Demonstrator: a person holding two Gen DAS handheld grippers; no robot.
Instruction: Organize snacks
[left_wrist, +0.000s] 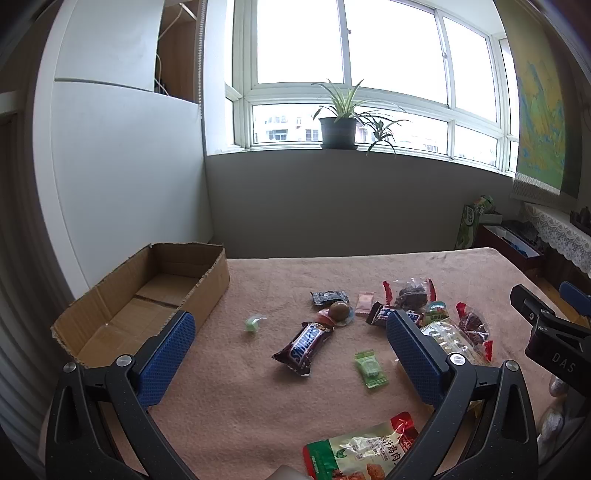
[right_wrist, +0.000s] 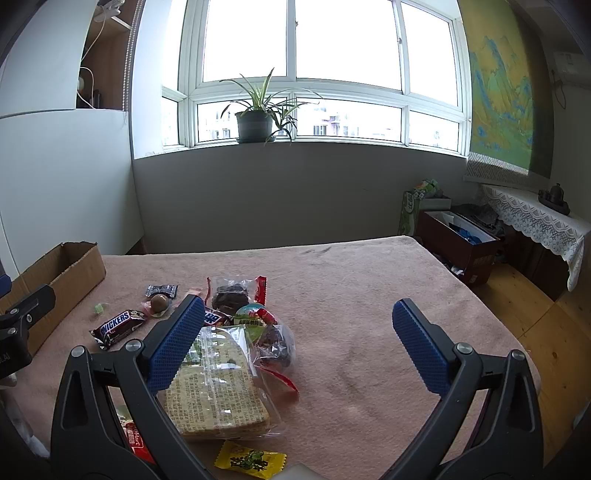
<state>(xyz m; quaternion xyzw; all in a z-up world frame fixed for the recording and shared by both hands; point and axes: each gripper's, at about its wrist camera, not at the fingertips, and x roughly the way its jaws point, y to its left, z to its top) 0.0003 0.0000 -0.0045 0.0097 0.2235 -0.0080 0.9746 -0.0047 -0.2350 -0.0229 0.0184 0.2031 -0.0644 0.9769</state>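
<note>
The job looks like it has not really begun; the cardboard box (left_wrist: 147, 295) sits on the left side of the table (left_wrist: 258, 406), and the part of its inside that shows has no snacks in it; all the snacks are out on the pink cloth, so every one is left to put away.

The snacks lie in a loose bunch to the right of the box; a brown Snickers bar (left_wrist: 303, 347) lies alone near the middle; a small green candy (left_wrist: 252, 324) is between it and the box; a green wrapped sweet (left_wrist: 371, 370) lies just past the bar; a round brown treat (left_wrist: 339, 311) touches the top of the bar; a dark little packet (left_wrist: 328, 297) and a pink little packet (left_wrist: 365, 303) sit behind it. Farther right is a heap; a clear bag of dark dried fruit (right_wrist: 232, 291), a second chocolate bar (right_wrist: 214, 317) and a big pack of crackers (right_wrist: 218, 395) press against each other; a yellow packet (right_wrist: 251, 459) lies close by, and a green and red pouch (left_wrist: 365, 450) lies near the front edge.

The left gripper (left_wrist: 290, 330) hangs over the middle with its blue fingers (left_wrist: 168, 360) wide apart and nothing between them; the right gripper (right_wrist: 299, 326) is wide apart too and holds nothing; its left finger sits just above the crackers.
</note>
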